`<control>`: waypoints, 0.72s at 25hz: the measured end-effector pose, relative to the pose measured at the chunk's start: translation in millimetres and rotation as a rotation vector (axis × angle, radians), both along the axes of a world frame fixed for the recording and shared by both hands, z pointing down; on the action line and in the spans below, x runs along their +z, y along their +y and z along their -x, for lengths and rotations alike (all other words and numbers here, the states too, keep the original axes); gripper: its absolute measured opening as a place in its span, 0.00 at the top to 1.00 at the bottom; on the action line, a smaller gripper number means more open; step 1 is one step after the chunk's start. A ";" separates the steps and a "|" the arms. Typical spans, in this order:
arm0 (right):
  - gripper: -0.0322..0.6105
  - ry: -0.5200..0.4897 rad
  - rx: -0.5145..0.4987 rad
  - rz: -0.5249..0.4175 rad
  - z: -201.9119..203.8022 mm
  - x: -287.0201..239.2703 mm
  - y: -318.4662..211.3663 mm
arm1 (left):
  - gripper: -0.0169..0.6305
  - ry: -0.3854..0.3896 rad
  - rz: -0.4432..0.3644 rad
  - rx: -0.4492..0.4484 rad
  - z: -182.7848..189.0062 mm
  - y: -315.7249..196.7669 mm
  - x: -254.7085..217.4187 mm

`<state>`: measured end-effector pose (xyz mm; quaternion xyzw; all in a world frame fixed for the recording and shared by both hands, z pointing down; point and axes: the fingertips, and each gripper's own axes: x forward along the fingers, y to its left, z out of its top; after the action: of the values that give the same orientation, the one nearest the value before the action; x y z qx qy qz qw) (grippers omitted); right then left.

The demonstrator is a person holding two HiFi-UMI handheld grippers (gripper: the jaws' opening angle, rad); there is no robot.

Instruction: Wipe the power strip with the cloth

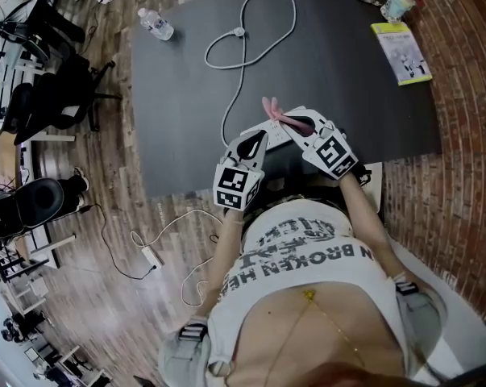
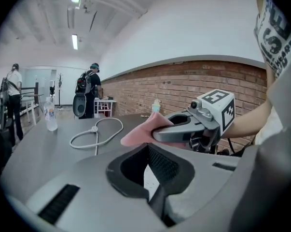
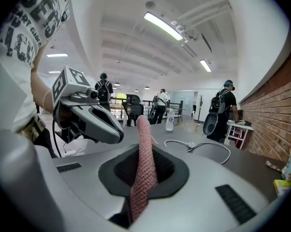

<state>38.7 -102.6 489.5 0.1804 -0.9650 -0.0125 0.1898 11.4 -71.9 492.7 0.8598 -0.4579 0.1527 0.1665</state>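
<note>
In the head view both grippers hover close together over the front edge of the black table (image 1: 186,111). My right gripper (image 1: 295,122) is shut on the pink cloth (image 1: 276,115), which runs up between the jaws (image 3: 144,153) and sticks out past the tips. My left gripper (image 1: 263,135) is shut (image 2: 147,146). A white surface shows through the gap behind its tips, and I cannot tell whether it is held. The white power strip (image 1: 281,133) lies under and between the two grippers, mostly hidden. From the left gripper view, the right gripper (image 2: 157,134) and cloth (image 2: 140,132) are just ahead.
The strip's white cable (image 1: 243,47) loops across the table's middle. A water bottle (image 1: 155,24) lies at the far left corner, and a cup (image 1: 400,2) and a yellow booklet (image 1: 401,52) are at the far right. People stand in the background (image 3: 222,105). More cables lie on the floor (image 1: 146,252).
</note>
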 end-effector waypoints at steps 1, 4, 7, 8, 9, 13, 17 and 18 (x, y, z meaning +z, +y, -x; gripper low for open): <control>0.93 -0.024 0.002 0.000 -0.1 -9.4 0.6 | 0.96 0.004 -0.028 -0.010 -2.2 -0.7 -11.2; 0.93 -0.088 0.013 0.001 -1.4 -35.4 2.0 | 0.96 0.014 -0.107 -0.038 -9.4 -2.7 -42.3; 0.93 -0.137 0.028 -0.001 -2.3 -60.7 2.4 | 0.96 0.020 -0.174 -0.064 -16.2 -4.2 -70.8; 0.93 -0.149 0.037 -0.004 -3.0 -68.6 2.0 | 0.96 0.023 -0.193 -0.075 -17.9 -4.9 -79.9; 0.92 -0.160 0.047 -0.008 -3.9 -76.1 1.5 | 0.96 0.027 -0.210 -0.088 -19.1 -5.5 -87.9; 0.92 -0.194 0.076 -0.033 -10.0 -96.8 -1.1 | 0.96 0.047 -0.255 -0.140 -22.7 -8.3 -107.1; 0.93 -0.212 0.086 -0.026 -14.4 -107.0 -3.2 | 0.96 0.019 -0.273 -0.154 -26.6 -11.0 -112.1; 0.93 -0.215 0.086 -0.024 -14.9 -109.1 -3.6 | 0.96 0.018 -0.276 -0.157 -27.1 -11.6 -113.6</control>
<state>53.6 -106.2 380.4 0.2244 -0.9709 0.0033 0.0836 38.4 -83.5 379.2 0.8375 -0.5388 0.0672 0.0623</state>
